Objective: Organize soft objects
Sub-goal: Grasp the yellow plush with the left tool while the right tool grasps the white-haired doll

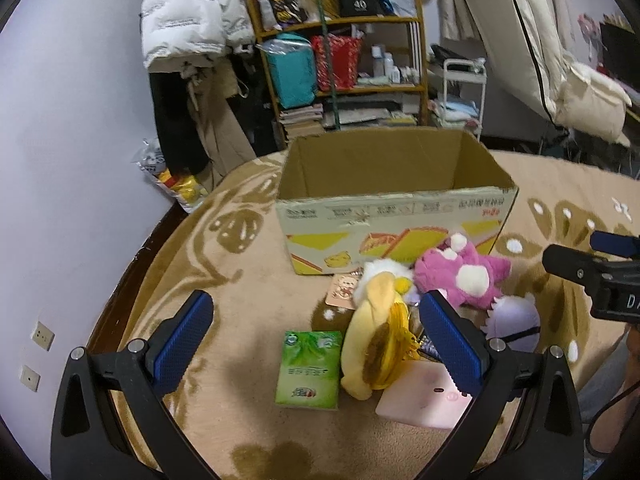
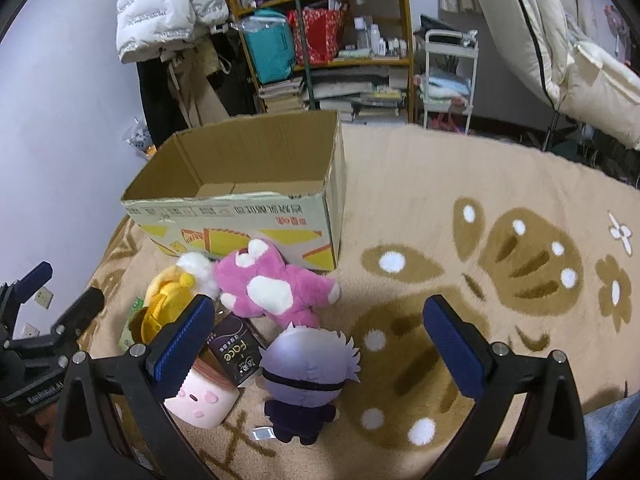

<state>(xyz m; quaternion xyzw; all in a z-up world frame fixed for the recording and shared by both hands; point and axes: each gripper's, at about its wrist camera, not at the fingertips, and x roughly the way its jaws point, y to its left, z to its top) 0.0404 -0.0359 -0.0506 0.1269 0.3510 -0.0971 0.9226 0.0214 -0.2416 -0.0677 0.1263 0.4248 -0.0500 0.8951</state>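
Both tongs (image 1: 316, 334) (image 2: 316, 334) gape (seemingly empty) above plushies (image 2: 276, 284).

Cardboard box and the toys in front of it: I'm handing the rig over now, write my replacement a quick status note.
Left tool: open, empty, above the yellow banana-shaped plush.
Right tool: open, empty, above the purple-haired plush doll.
Open brown cardboard box looks empty as far as visible.
In front of it on the beige blanket: pink bear plush, pink square cushion, green tissue pack, dark carton.
Done: nothing boxed. Left: all the soft toys.
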